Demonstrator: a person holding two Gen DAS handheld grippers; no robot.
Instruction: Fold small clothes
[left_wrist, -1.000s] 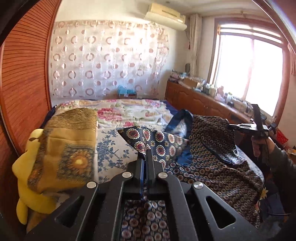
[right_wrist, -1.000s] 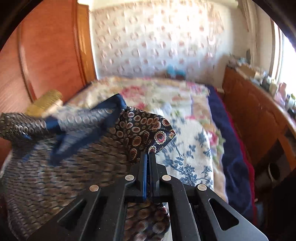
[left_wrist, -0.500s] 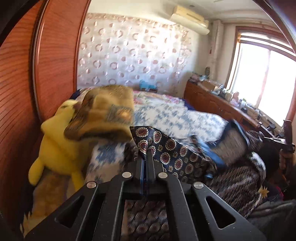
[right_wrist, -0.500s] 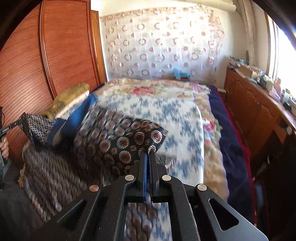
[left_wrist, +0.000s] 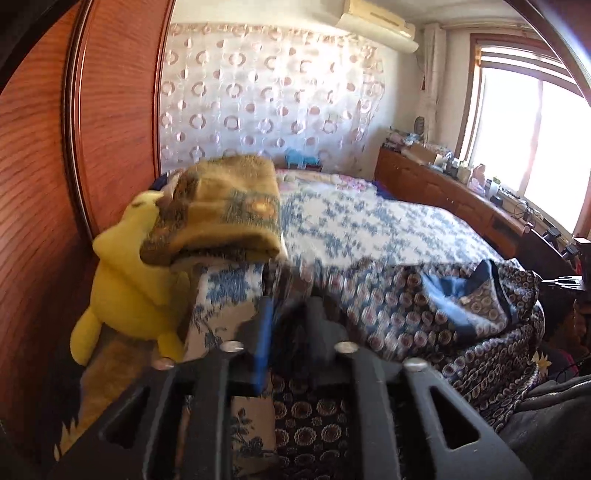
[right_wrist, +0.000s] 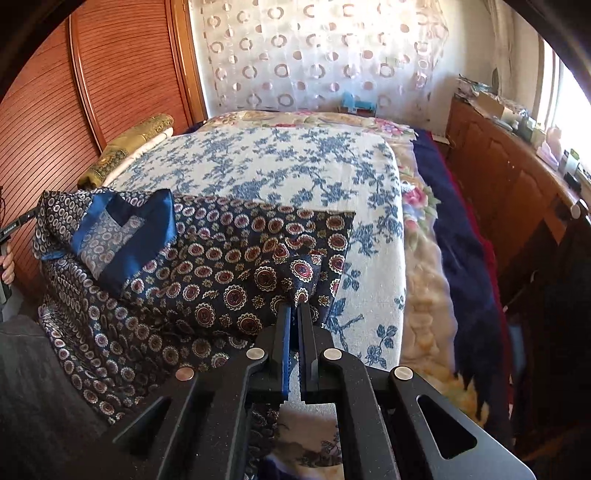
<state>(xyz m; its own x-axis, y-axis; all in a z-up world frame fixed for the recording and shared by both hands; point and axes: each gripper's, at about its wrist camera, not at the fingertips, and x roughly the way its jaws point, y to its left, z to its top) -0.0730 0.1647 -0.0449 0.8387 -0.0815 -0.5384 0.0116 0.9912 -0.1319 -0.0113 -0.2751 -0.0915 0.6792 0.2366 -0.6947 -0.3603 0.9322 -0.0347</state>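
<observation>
While the right gripper (right_wrist: 293, 312) pinches one corner of the navy medallion-print garment (right_wrist: 207, 258) flat on the floral bedspread (right_wrist: 280, 162), the left gripper (left_wrist: 288, 314) stands parted — apparently releasing its corner.

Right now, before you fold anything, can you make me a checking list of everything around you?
Surface: white bed cover with blue flowers, laid flat.
Job's things: dark navy garment with round medallion print, spread over the near edge of the bed, blue lining turned out.
Clutter: yellow plush toy; folded mustard-gold blanket on top of it.
Grippers: left gripper jaws apart, blurred cloth between them; right gripper pinching a garment corner.
Cables: thin dark leads on the sideboard.
Surroundings: wooden wardrobe door, circle-patterned curtain, wooden sideboard, bright window.
</observation>
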